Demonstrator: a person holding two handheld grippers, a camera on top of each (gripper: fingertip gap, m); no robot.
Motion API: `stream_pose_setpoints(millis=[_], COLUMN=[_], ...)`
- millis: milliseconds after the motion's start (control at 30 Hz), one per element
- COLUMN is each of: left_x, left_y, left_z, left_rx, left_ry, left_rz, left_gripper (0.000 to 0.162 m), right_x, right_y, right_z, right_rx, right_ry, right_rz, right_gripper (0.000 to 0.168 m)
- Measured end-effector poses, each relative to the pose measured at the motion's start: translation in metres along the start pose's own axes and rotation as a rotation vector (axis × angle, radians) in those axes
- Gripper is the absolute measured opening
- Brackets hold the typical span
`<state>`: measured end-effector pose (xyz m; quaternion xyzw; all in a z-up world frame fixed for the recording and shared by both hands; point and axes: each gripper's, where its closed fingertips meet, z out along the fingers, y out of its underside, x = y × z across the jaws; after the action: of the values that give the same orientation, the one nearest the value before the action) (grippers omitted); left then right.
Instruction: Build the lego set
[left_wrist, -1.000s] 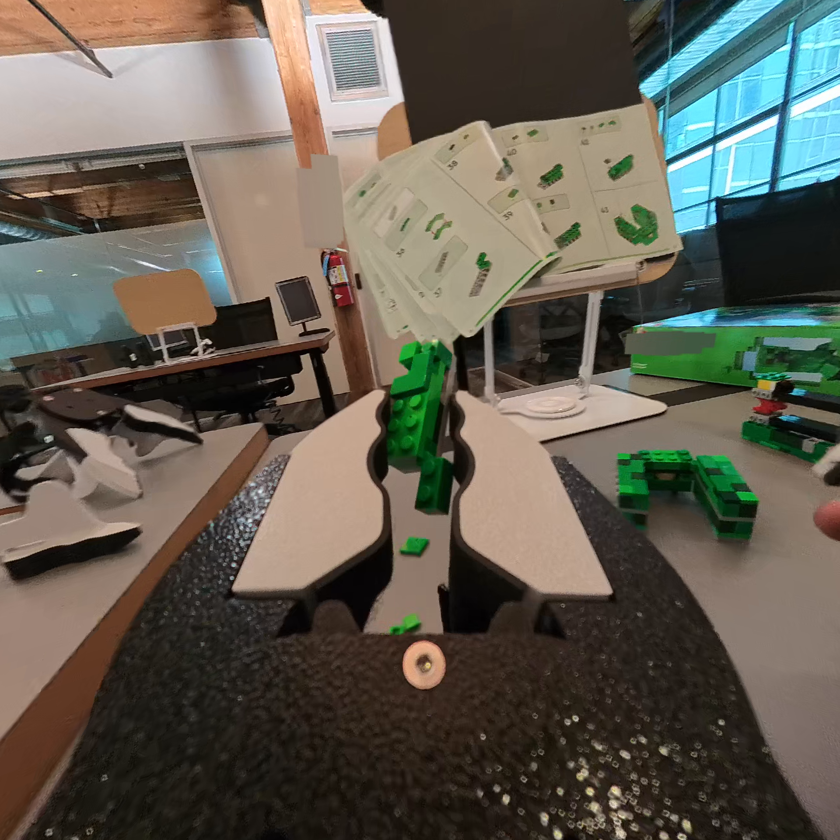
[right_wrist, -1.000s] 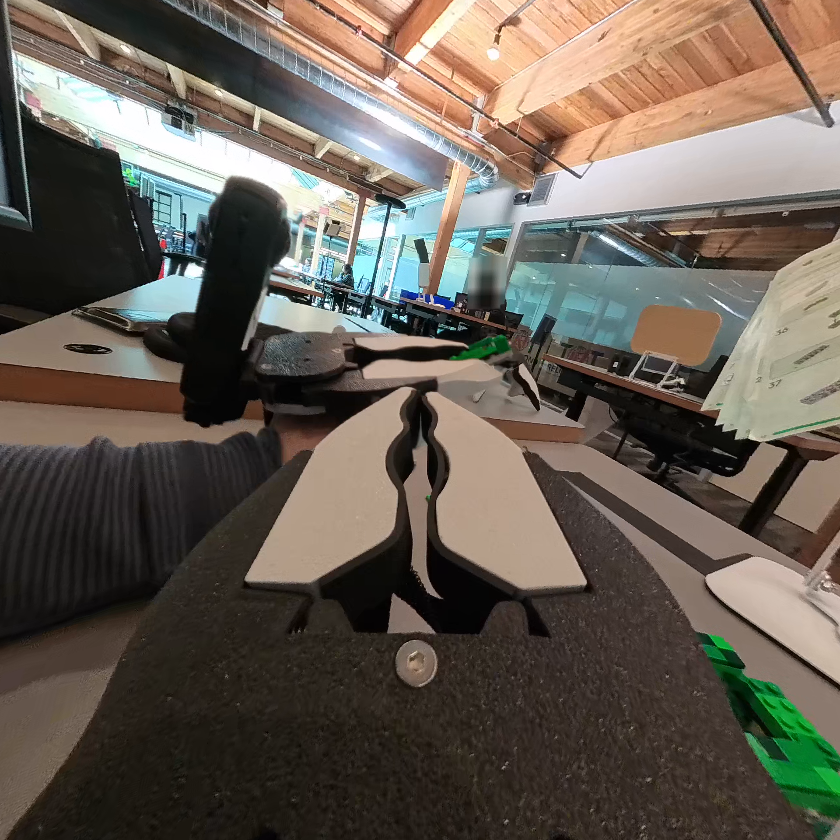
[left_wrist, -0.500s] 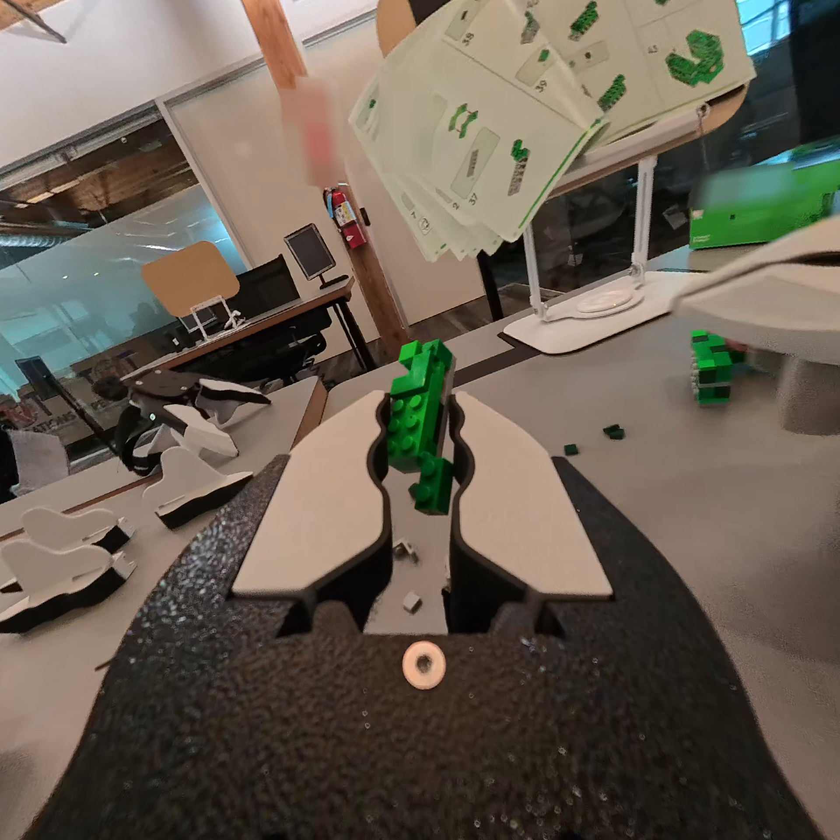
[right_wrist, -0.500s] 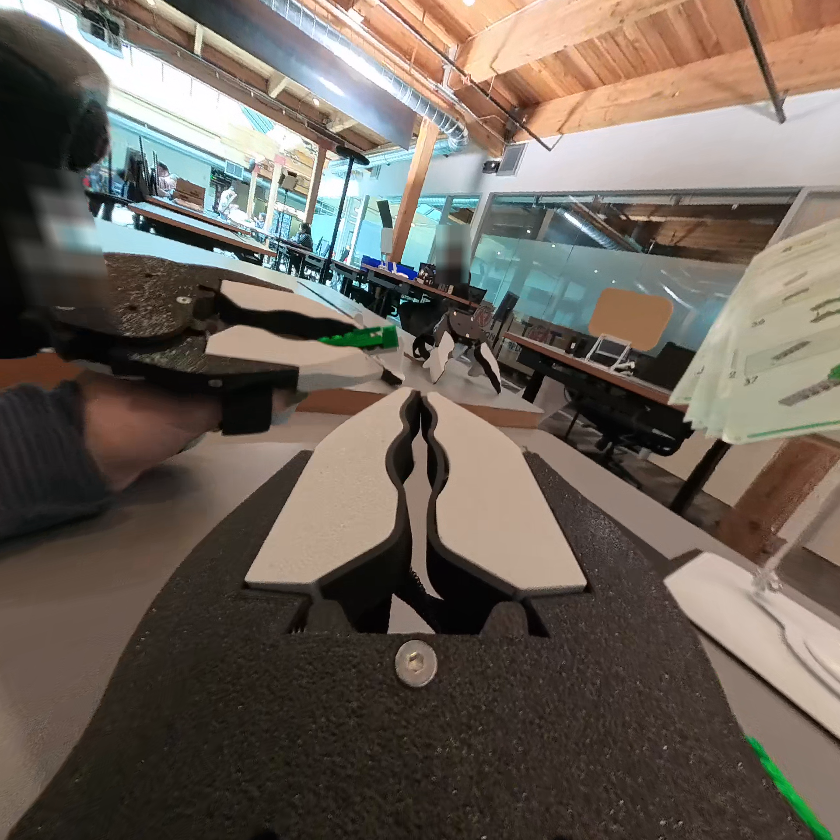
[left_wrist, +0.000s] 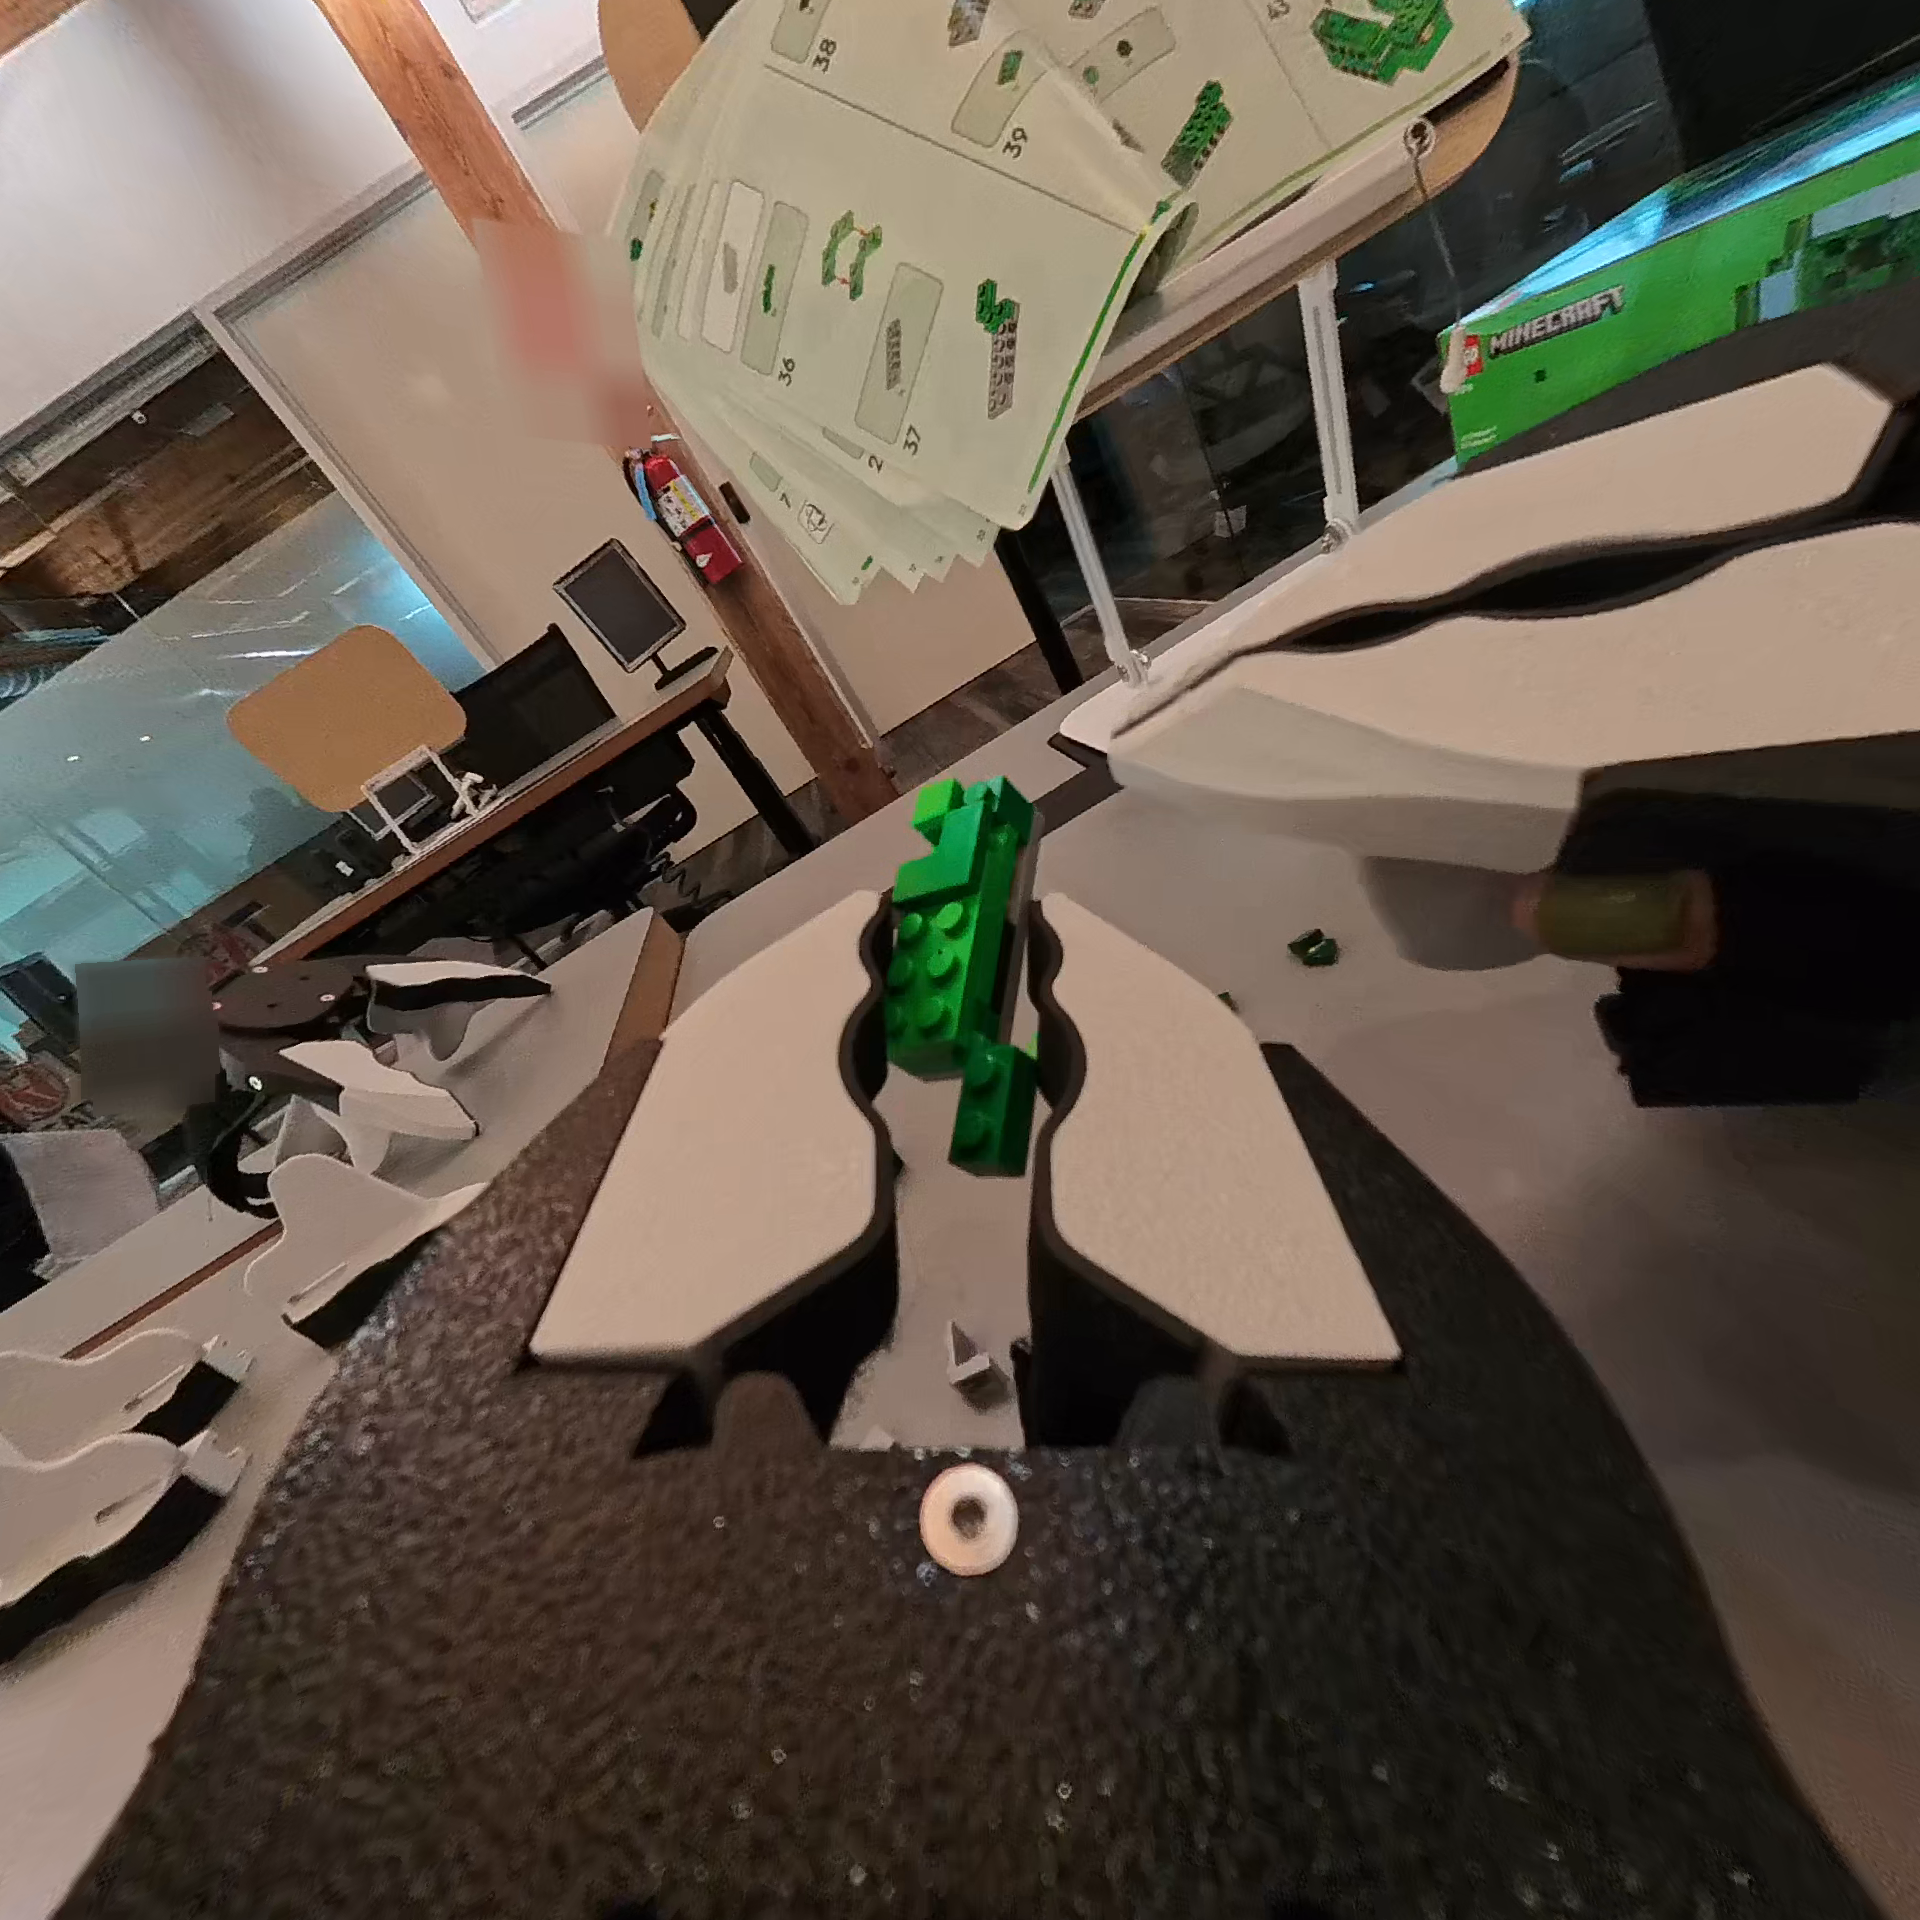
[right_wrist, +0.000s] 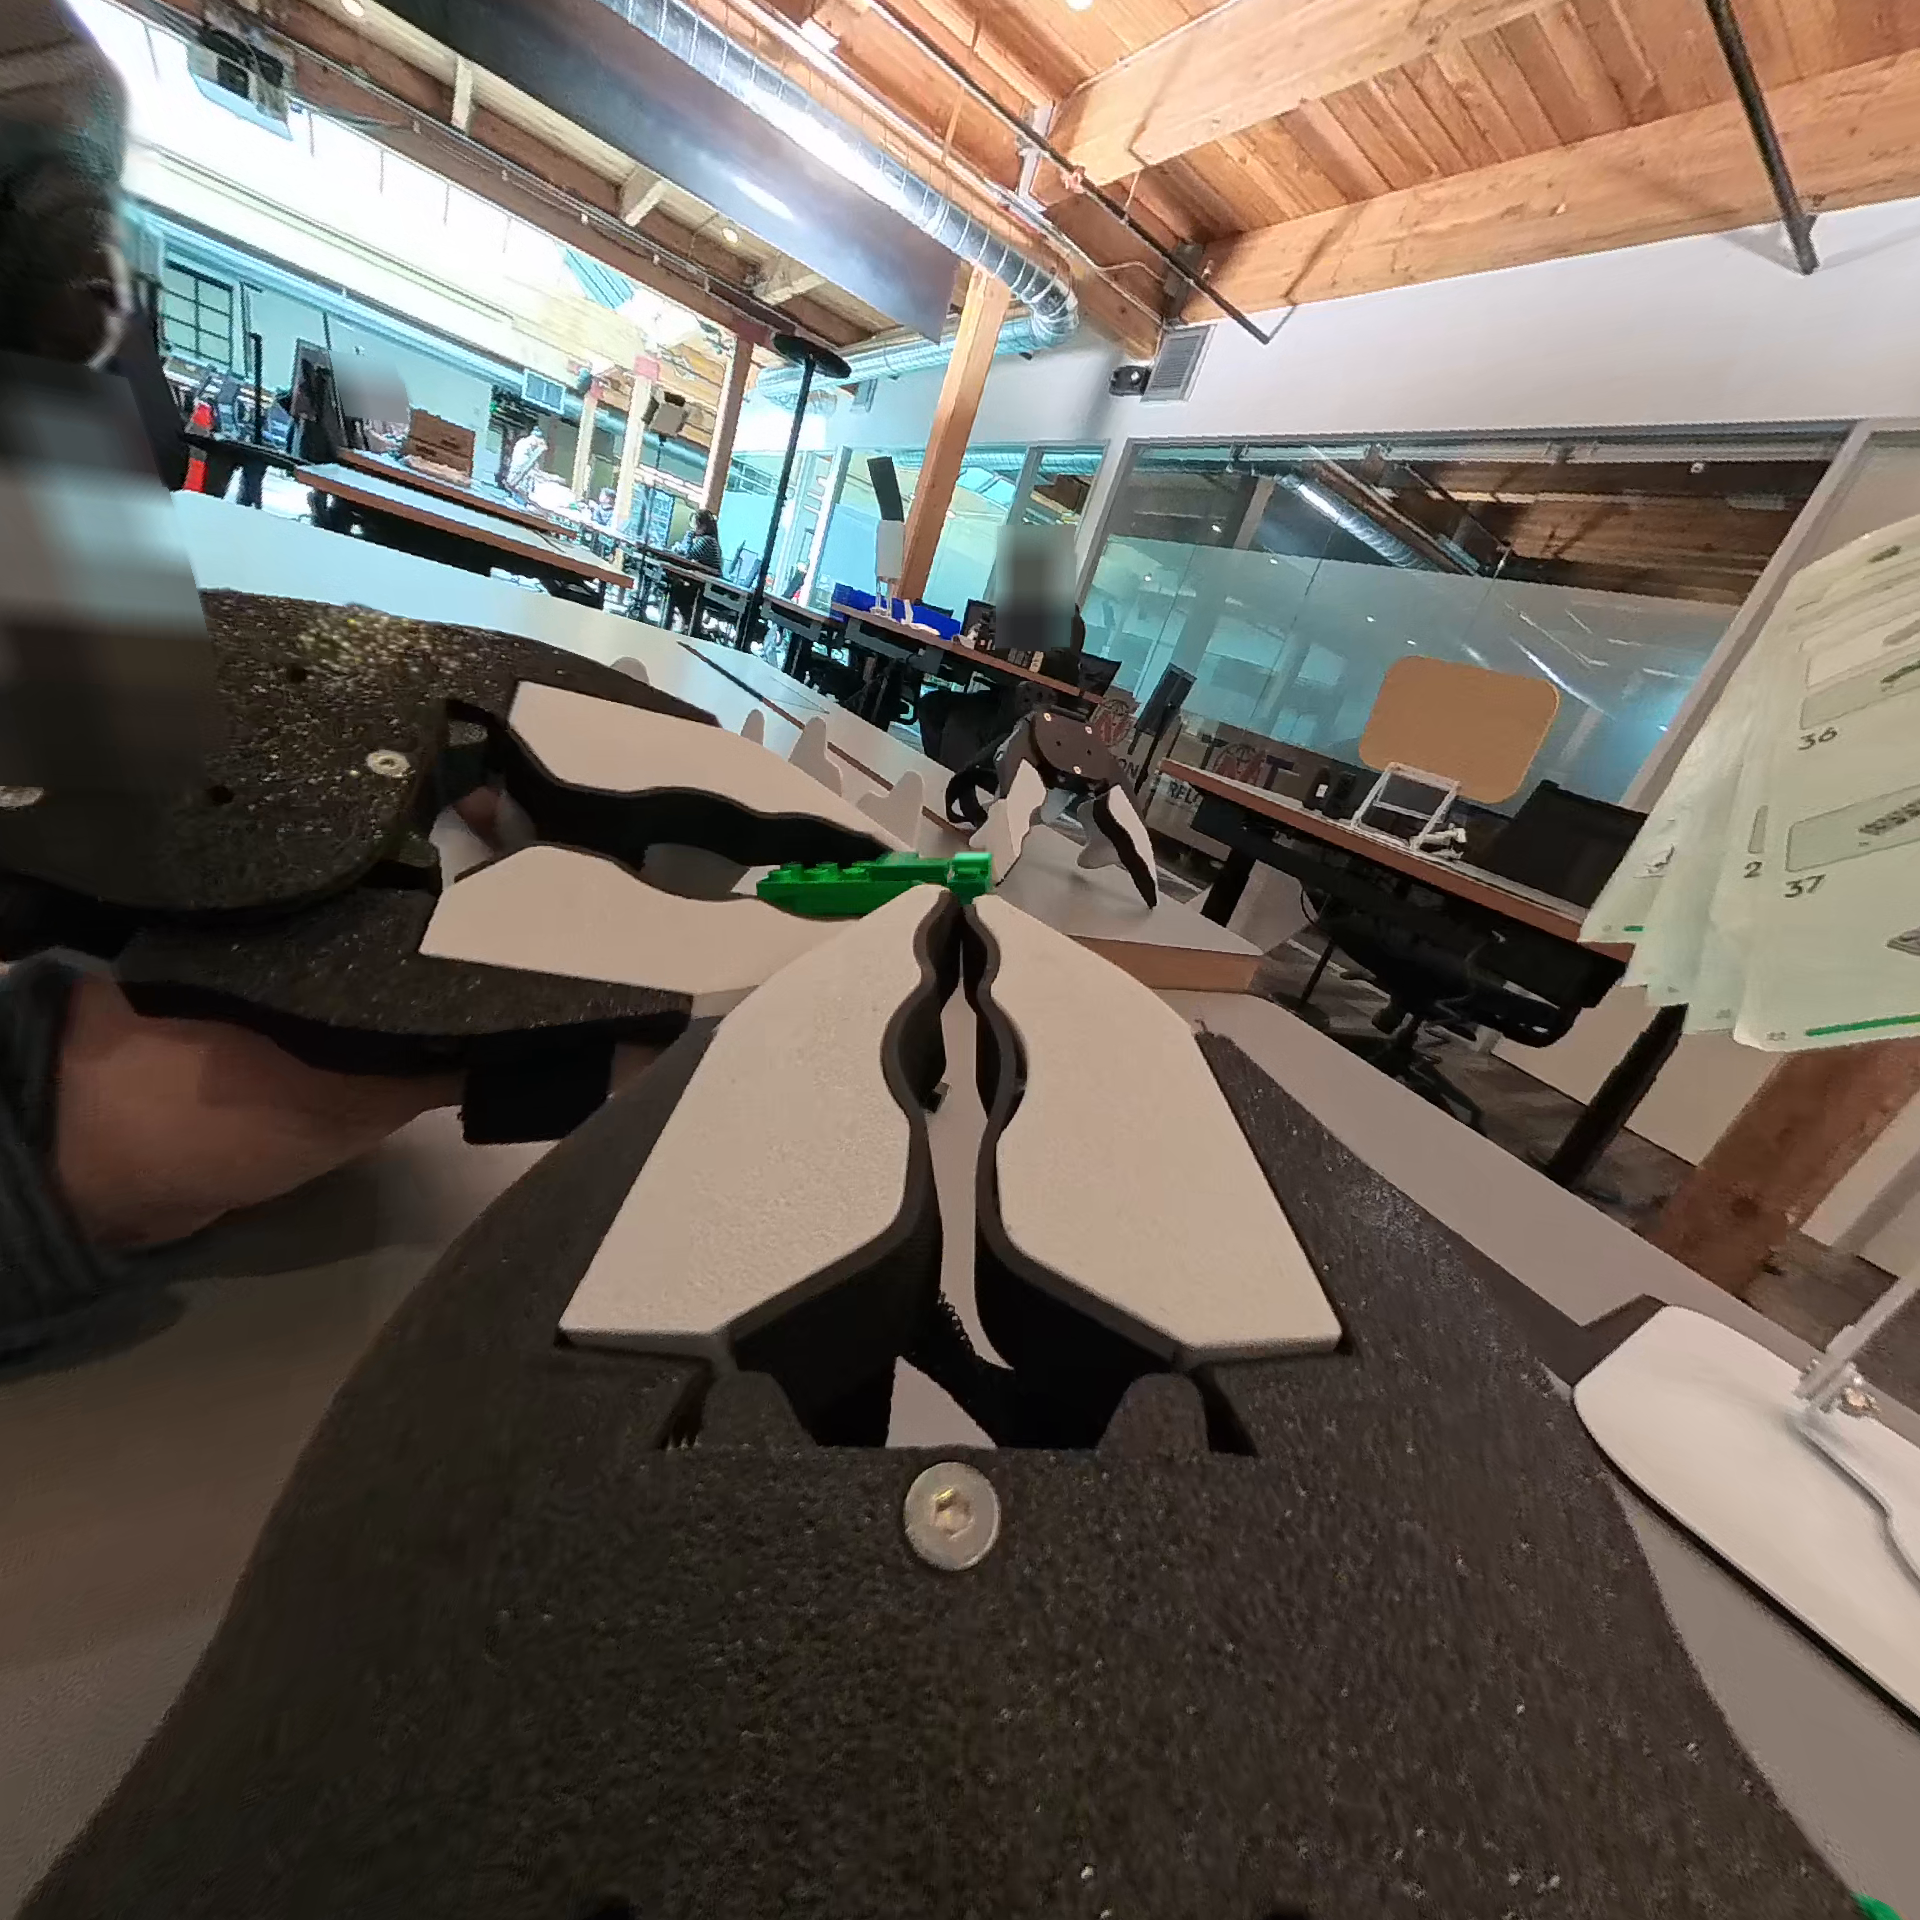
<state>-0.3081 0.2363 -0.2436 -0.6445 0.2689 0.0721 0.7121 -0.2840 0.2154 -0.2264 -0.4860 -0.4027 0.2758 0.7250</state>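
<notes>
My left gripper (left_wrist: 961, 925) is shut on a green lego assembly (left_wrist: 961, 966) of several stacked bricks, held upright above the grey table (left_wrist: 1403, 1299). My right gripper (right_wrist: 954, 906) is shut, its jaws nearly touching; a tiny dark speck (right_wrist: 935, 1093) sits in the gap and I cannot tell what it is. In the left wrist view the right gripper (left_wrist: 1122, 743) comes in from the right, its tips just right of and above the assembly. In the right wrist view the left gripper (right_wrist: 831, 873) lies on its side with the assembly (right_wrist: 873, 883) just past my right fingertips.
An instruction booklet (left_wrist: 935, 260) hangs on a stand with a white base (right_wrist: 1745, 1455). A green box (left_wrist: 1683, 312) stands at the back right. Small dark green pieces (left_wrist: 1311, 945) and a grey bit (left_wrist: 971, 1361) lie on the table. Spare gripper parts (left_wrist: 343, 1081) sit left. Some 4 cm of space lies between my two pairs of fingers.
The right gripper has moved in from the right, close to the assembly. The left gripper has tilted and swung, so the green build on the table has left its view.
</notes>
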Motion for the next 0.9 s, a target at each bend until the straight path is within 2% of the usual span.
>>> stream_pose_setpoints(millis=[233, 900], left_x=[0.016, 0.006], left_y=[-0.003, -0.003], left_z=[0.003, 0.002], left_rx=[-0.006, 0.013], left_ry=[0.040, 0.014], left_rz=[0.099, 0.033], left_gripper=[0.024, 0.024], right_x=[0.006, 0.000], right_y=[0.002, 0.002], right_z=[-0.001, 0.001], right_rx=[-0.004, -0.006], right_ry=[0.016, -0.014], right_rz=[0.039, 0.020], right_gripper=[0.000, 0.000])
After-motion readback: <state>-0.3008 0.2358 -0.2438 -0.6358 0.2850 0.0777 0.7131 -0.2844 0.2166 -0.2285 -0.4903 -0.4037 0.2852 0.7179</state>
